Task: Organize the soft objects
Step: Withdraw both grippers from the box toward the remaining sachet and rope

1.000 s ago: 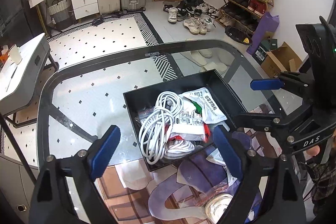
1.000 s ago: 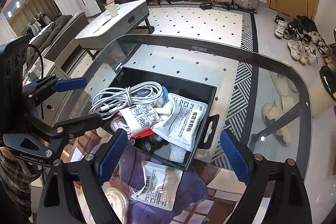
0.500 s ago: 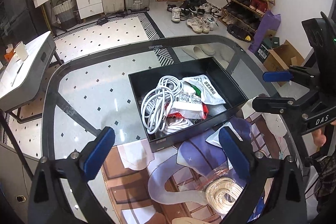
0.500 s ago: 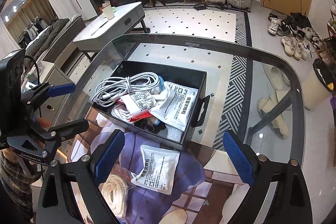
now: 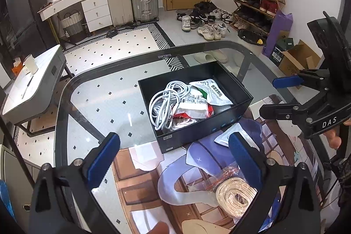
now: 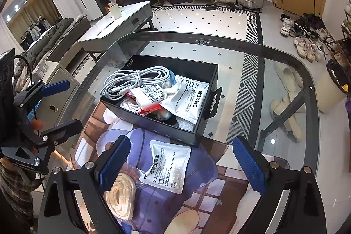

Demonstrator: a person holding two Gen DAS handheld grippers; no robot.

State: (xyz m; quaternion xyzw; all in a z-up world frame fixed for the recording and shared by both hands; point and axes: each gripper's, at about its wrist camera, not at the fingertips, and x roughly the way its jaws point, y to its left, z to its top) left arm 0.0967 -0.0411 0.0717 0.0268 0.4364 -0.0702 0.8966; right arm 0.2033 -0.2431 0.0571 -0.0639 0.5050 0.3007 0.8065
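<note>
Both hand-held grippers have drawn back from the black box (image 6: 158, 102) since a second ago: then their blue pads framed its contents, now they frame the printed mat nearer the tabletop's near edge. The right hand-held gripper (image 6: 182, 165) has also widened a little over that second; its jaws stand far apart with nothing between the pads. The left hand-held gripper (image 5: 173, 160) is likewise wide open and empty.

Each tool is angled steeply downward toward the tabletop (image 5: 105, 102), the left one seen from the right camera at the left side, with fingers of a hand (image 6: 36, 124) on its grip.

Inside the box, which sits around the middle of the tabletop, lie a coiled white cable (image 6: 133, 80) and white printed sachets (image 6: 188, 98) over a red-edged packet. Outside it, on the mat toward the near edge, a loose white sachet (image 6: 167, 165) lies just below the right gripper's open jaws, closer to its left pad. A cream rope coil (image 5: 235, 197), apparently in a clear bag, lies beside that sachet, under the left gripper's right finger.
</note>
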